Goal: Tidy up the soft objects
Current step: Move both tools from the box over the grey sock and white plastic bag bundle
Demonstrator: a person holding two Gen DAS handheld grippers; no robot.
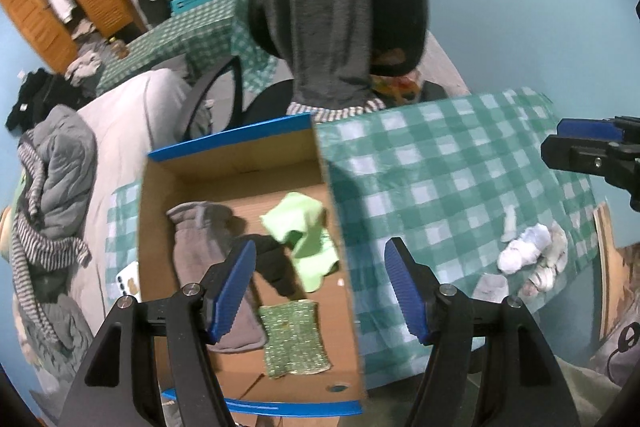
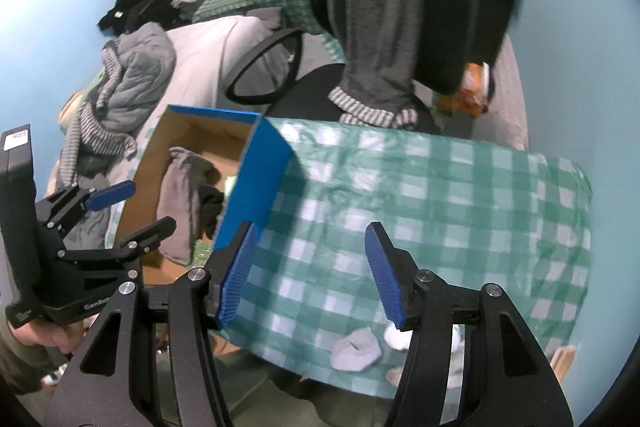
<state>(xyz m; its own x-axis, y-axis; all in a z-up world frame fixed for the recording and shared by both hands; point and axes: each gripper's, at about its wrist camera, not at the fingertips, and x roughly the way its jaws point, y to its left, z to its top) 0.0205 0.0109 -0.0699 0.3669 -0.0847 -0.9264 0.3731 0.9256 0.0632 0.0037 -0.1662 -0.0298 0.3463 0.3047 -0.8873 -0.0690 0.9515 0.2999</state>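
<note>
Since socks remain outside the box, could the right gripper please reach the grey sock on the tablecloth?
Probably yes: the grey sock lies uncovered just below the right gripper, whose open jaws hold nothing.

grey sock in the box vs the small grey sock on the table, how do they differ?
1. Place: the long grey sock lies inside the cardboard box; the small grey sock lies on the checked tablecloth near its front edge.
2. Size: the boxed one looks clearly longer.
3. Shade: the boxed one is darker, brownish grey; the table one is pale grey.
Both are grey and lie loose, in no gripper.
</note>
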